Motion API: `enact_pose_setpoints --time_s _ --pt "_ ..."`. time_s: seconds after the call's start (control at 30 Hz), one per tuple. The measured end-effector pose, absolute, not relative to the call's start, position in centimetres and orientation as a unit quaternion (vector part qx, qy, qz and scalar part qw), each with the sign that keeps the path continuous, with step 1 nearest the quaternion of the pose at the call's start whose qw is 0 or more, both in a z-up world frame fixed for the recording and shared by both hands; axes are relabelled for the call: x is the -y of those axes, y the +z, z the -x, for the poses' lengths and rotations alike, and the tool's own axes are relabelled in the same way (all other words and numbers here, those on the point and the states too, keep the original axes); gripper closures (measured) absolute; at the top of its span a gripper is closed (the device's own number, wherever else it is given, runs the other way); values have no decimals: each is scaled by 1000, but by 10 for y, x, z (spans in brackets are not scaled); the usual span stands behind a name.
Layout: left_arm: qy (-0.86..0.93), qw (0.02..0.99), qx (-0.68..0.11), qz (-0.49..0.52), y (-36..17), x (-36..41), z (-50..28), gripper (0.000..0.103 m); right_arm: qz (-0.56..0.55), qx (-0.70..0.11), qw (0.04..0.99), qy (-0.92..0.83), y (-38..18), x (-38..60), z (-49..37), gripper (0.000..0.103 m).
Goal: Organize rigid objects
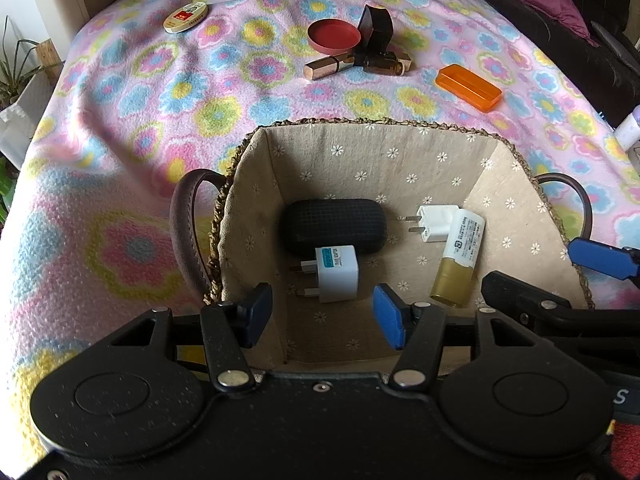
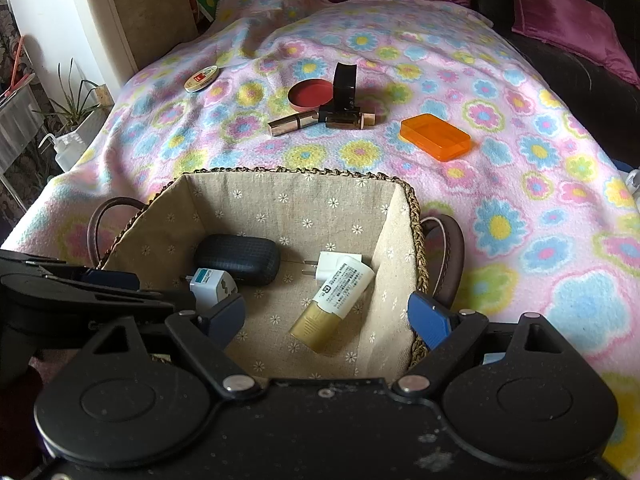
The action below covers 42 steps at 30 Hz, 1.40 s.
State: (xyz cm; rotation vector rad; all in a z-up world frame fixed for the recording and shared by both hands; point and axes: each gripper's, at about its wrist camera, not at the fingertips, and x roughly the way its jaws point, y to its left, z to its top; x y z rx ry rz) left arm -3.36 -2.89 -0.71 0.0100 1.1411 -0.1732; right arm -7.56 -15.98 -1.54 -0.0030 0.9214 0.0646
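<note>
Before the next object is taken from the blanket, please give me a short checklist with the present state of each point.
1. Left tongs carry nothing: ok, a gap between the pads, nothing in it.
2. Right tongs carry nothing: ok, wide apart, nothing between them.
3. Basket has free room: ok, bare lining beside the black case, two white plugs and the white-gold tube.
4. Orange box can be reached freely: ok, it lies alone on the blanket.
5. Lipstick is free of neighbours: not ok, it touches the black box and the brown bottle.
6. Round tin closed: cannot tell.
</note>
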Motion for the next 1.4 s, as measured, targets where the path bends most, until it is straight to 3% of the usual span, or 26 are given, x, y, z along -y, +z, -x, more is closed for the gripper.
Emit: enact_pose_setpoints --time_s 1.4 --pt "-82 840 -536 0 -5 26 34 50 1 -456 890 24 -18 160 72 10"
